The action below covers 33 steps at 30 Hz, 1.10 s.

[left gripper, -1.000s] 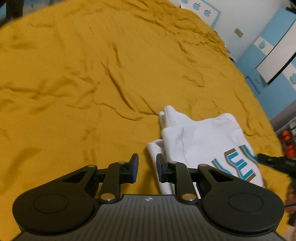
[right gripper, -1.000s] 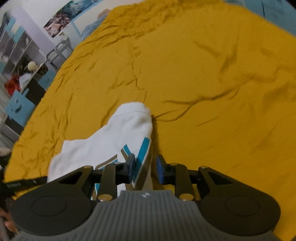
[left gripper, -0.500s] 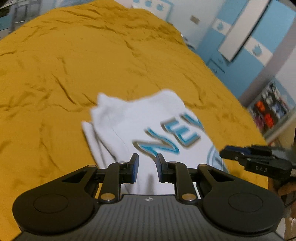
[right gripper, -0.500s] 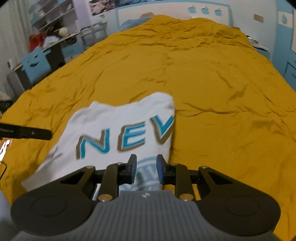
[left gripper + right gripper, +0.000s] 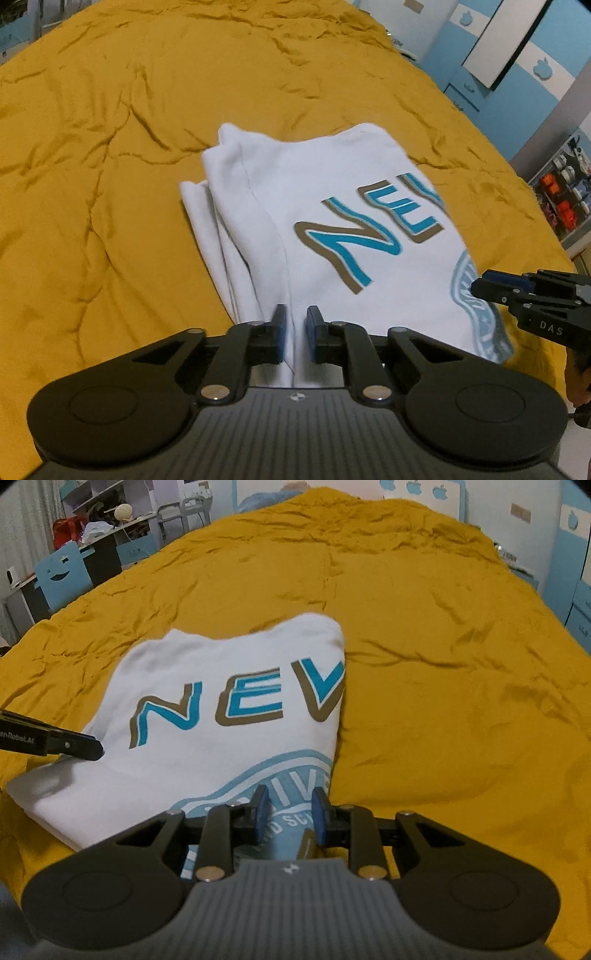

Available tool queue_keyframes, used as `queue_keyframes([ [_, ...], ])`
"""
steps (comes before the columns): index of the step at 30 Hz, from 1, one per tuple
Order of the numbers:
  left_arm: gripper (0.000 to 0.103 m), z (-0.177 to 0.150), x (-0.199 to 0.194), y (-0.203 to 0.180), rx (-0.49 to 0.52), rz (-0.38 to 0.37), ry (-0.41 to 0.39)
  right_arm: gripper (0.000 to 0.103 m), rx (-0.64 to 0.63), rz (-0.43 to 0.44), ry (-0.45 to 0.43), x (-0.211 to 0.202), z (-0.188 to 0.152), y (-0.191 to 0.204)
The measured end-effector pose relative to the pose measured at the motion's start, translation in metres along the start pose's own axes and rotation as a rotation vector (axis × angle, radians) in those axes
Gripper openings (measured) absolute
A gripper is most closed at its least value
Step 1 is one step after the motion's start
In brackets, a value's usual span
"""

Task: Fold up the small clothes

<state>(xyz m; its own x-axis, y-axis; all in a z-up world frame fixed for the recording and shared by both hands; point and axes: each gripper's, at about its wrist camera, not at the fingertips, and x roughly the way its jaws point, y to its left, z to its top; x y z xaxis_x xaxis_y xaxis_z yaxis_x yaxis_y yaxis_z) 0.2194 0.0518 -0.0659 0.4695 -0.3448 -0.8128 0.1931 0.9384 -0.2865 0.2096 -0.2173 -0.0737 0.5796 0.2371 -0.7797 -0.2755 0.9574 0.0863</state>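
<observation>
A folded white shirt (image 5: 332,192) with blue "NEV" lettering lies on a mustard bedspread (image 5: 110,147). My left gripper (image 5: 295,314) sits at its near left edge. Its jaws are closing, and a ridge of white cloth fills the narrow gap between the blue pads. My right gripper (image 5: 290,797) is shut on the near right part of the shirt (image 5: 221,657), with the pale blue round print bunched between its pads. Each gripper shows in the other's view: the right gripper (image 5: 484,284) at the right, the left gripper (image 5: 98,749) at the left.
The bedspread (image 5: 443,701) stretches wrinkled far beyond the shirt. Blue cabinets (image 5: 517,74) and a shelf with orange items (image 5: 561,206) stand past the bed's right side. A desk and a blue chair with a smiling face (image 5: 62,572) stand to the left.
Both grippers moved and rolled to level. The left one went from bare bedspread beside the shirt onto its near edge, and its gap narrowed. The shirt's lettering now faces up, spread between them.
</observation>
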Motion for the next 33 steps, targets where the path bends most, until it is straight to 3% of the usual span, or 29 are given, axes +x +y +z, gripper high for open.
queue_keyframes([
  [9, 0.016, -0.015, -0.049, -0.044, 0.123, -0.041, -0.053, 0.023, -0.044, 0.044, -0.06, -0.057, -0.008, 0.013],
  [12, 0.016, -0.029, -0.051, -0.052, 0.156, -0.034, -0.043, 0.03, -0.049, 0.051, -0.074, -0.071, -0.017, 0.018],
  [15, 0.016, -0.044, -0.045, -0.053, 0.16, -0.018, -0.011, 0.03, -0.069, 0.031, -0.067, -0.077, -0.031, 0.024],
  [25, 0.015, -0.07, -0.014, -0.029, 0.068, 0.008, 0.058, 0.028, 0.004, 0.031, 0.036, -0.038, -0.07, 0.008],
  [33, 0.01, -0.081, 0.005, -0.022, 0.072, 0.018, 0.098, 0.019, 0.025, 0.044, 0.073, -0.023, -0.075, 0.001],
])
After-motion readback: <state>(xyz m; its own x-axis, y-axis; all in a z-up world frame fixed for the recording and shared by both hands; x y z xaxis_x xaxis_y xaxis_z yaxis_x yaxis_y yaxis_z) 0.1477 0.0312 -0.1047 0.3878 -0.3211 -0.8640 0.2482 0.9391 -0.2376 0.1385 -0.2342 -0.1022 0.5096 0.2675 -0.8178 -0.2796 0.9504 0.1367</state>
